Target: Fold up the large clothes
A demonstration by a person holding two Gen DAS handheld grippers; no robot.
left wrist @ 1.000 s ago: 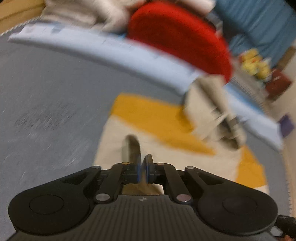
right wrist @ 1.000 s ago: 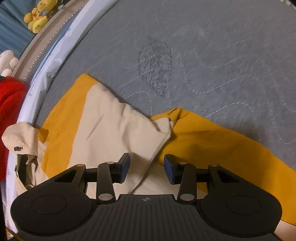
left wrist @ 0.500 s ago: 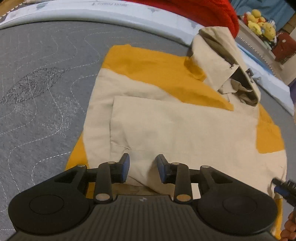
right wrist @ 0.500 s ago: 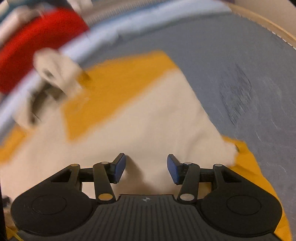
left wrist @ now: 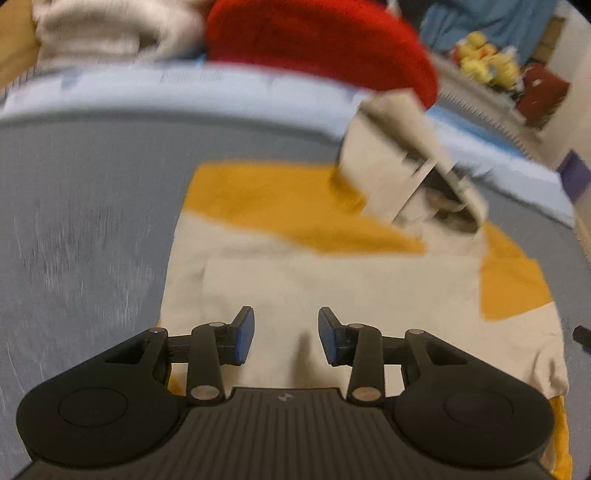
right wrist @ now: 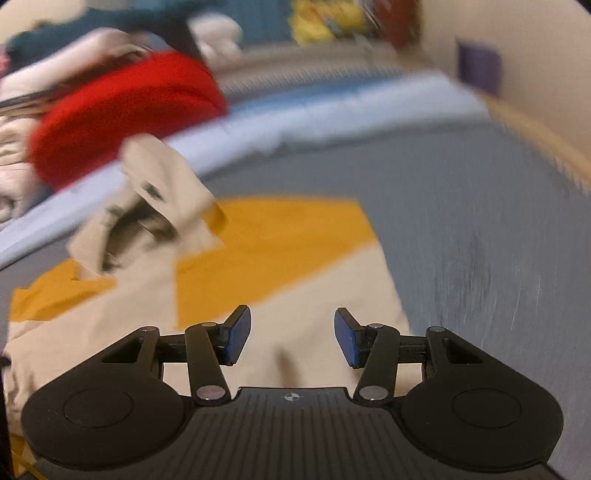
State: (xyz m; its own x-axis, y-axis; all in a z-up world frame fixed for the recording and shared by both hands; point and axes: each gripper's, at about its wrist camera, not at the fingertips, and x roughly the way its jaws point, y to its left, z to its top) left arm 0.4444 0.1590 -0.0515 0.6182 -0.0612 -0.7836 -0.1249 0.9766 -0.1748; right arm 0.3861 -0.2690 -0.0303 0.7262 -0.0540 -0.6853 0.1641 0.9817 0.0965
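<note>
A beige and mustard-yellow hooded garment (left wrist: 332, 280) lies flat on the grey quilted surface (left wrist: 85, 206), sleeves folded in, its hood (left wrist: 402, 162) bunched at the far end. In the left wrist view my left gripper (left wrist: 282, 334) hovers over the garment's near hem; its jaws are opening and nothing is between them. The right wrist view shows the same garment (right wrist: 303, 295) with the hood (right wrist: 162, 192) at the far left. My right gripper (right wrist: 291, 338) stands open above the beige panel, empty. Both views are motion-blurred.
A red knitted item (left wrist: 321, 48) and pale folded laundry (left wrist: 99, 33) lie beyond a light-blue border (left wrist: 184, 96) at the far side. Yellow plush toys (left wrist: 487, 66) sit at the back right. The wooden edge (right wrist: 535, 136) of the surface runs along the right.
My left gripper went from shut to open, letting go of the cloth, and drew back from the hem. My right gripper rolled, rose, and widened a little, now facing the hood end.
</note>
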